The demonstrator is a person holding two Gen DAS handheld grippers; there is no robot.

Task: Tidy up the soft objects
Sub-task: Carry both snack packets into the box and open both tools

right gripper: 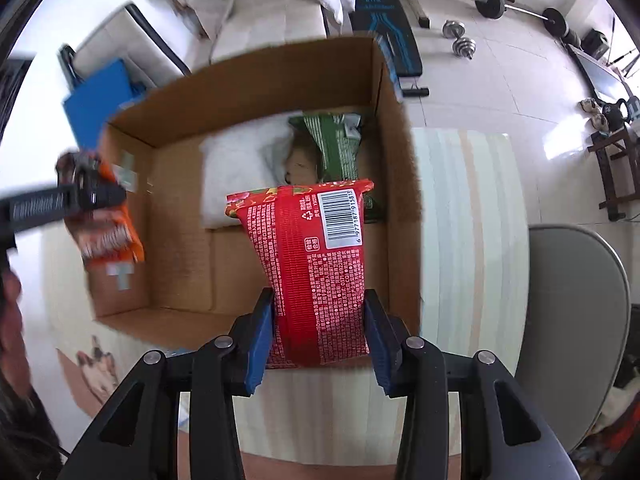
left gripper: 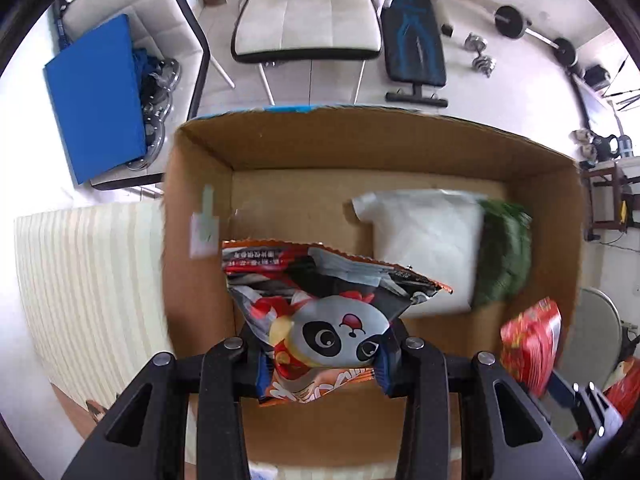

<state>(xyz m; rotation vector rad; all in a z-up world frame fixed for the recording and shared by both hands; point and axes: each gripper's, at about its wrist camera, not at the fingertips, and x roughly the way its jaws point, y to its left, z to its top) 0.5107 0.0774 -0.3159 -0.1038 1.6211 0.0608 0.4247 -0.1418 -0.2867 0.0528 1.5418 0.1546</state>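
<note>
Weight bench (left gripper: 414,40), dumbbells (left gripper: 480,54), blue mat (left gripper: 96,96)

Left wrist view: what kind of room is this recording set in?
Probably a living room at home that doubles as a gym: a white chair, a weight bench, and a barbell with dumbbells on the tiled floor.

Glossy pale tiled floor (left gripper: 516,92). Cream cushioned chair (left gripper: 308,24) beside black-and-blue padded weight bench (left gripper: 416,44). Barbell (right gripper: 520,10) and chrome dumbbells (right gripper: 460,38) beyond.
</note>
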